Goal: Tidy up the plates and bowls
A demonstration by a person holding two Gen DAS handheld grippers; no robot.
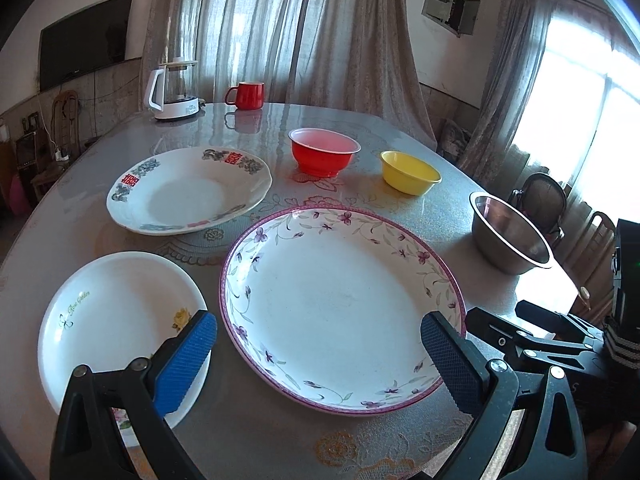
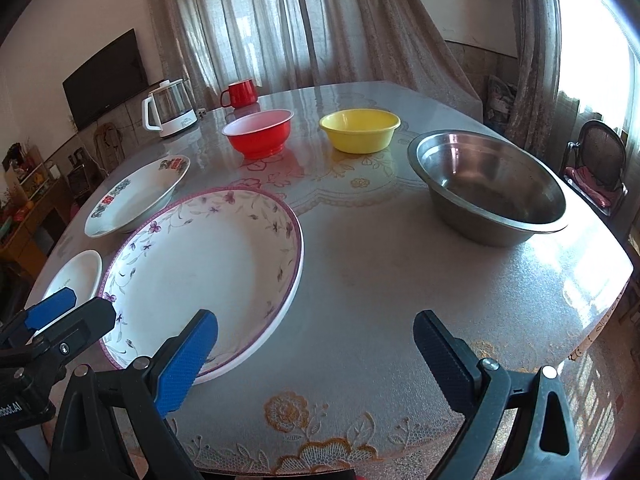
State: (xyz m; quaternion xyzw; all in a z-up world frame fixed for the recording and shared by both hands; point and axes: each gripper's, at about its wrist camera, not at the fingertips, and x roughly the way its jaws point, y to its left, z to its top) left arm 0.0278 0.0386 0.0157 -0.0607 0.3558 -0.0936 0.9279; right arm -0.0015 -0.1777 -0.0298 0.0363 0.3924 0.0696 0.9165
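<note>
A big purple-flowered plate lies at the table's near middle. A small white plate sits to its left, and a white plate with red characters behind that. Further back stand a red bowl and a yellow bowl; a steel bowl is at the right. My left gripper hovers open over the flowered plate's near rim. My right gripper is open above bare table, right of that plate.
A glass kettle and a red mug stand at the table's far edge. The table is round with a floral cover. A chair stands beyond its right edge. Curtains hang behind.
</note>
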